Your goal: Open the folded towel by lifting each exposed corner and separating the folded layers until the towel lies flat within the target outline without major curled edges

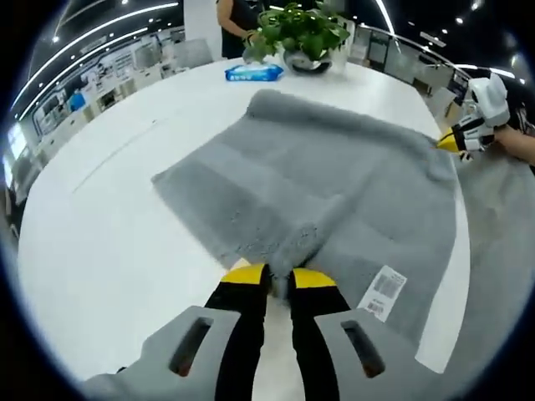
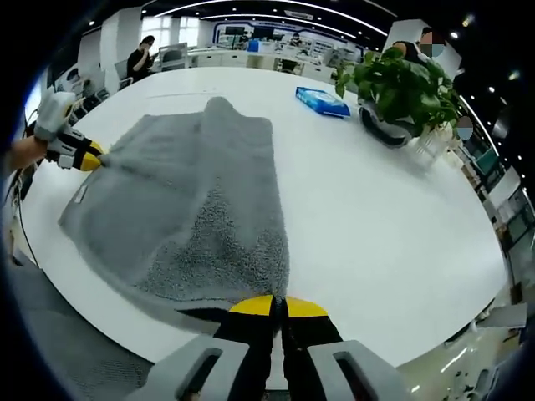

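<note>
Left gripper view, from the left: white round desk [image 1: 109, 242] with a grey towel [image 1: 334, 192] spread over its middle, part of it still doubled over in a thick fold along the far edge. The left gripper [image 1: 278, 277] sits at the towel's near edge, yellow-tipped jaws pressed together on a pinch of the fabric. A white barcode label [image 1: 383, 292] hangs off the towel just right of those jaws. Further back, a blue packet [image 1: 253, 73] lies on the desk beside a potted plant [image 1: 303, 35], with a person [image 1: 236, 21] standing behind. Far right, the right gripper [image 1: 451, 142] clamps the towel's other corner. Right gripper view, from the left: the left gripper [image 2: 90, 157] shows at the left edge, closed on a towel corner; the towel [image 2: 201, 217] runs from there across the desk [image 2: 376, 225] to the near edge, a raised fold down its middle. The right gripper [image 2: 278, 307] is closed on the towel's near edge. Right of that, bare desk, the blue packet [image 2: 323, 101] and potted plant [image 2: 401, 88] at the back.
</note>
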Motion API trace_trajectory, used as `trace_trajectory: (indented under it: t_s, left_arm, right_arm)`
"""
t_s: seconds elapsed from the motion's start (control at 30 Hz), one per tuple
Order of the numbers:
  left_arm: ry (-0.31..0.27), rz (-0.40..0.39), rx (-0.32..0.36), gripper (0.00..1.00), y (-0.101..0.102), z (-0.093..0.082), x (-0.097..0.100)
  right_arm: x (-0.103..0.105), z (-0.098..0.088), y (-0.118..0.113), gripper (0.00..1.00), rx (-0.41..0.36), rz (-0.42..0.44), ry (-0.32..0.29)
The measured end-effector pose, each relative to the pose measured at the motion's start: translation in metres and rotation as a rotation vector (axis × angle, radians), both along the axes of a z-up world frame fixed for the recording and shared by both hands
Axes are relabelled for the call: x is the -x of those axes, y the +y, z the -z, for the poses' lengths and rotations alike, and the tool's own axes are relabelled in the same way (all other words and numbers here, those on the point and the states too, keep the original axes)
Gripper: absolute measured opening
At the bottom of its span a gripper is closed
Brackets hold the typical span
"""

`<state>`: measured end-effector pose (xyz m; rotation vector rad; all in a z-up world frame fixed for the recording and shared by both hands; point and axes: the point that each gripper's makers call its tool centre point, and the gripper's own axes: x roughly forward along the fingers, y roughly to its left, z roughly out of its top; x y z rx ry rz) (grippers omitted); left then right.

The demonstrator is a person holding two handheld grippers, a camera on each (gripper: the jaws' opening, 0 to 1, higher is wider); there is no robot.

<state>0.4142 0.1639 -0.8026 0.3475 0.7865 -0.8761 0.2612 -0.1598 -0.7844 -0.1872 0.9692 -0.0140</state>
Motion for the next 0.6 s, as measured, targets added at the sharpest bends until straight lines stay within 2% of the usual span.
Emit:
trace_trajectory:
  t_s: [0.27, 0.37, 0.6]
  left_arm:
    - [0.005, -0.007, -0.025, 0.09, 0.023, 0.001, 0.002]
    - [0.004, -0.009, -0.038, 0.09, 0.033, 0.0, 0.004]
    - [-0.002, 0.014, -0.064, 0.09, 0.043, -0.003, 0.011]
  right_arm:
    - [-0.001, 0.001, 0.019, 0.0, -0.075, -0.032, -0.004]
    - [-0.004, -0.002, 0.031, 0.0, -0.102, -0.078, -0.025]
    - [-0.011, -0.012, 0.046, 0.01, -0.094, -0.159, -0.086]
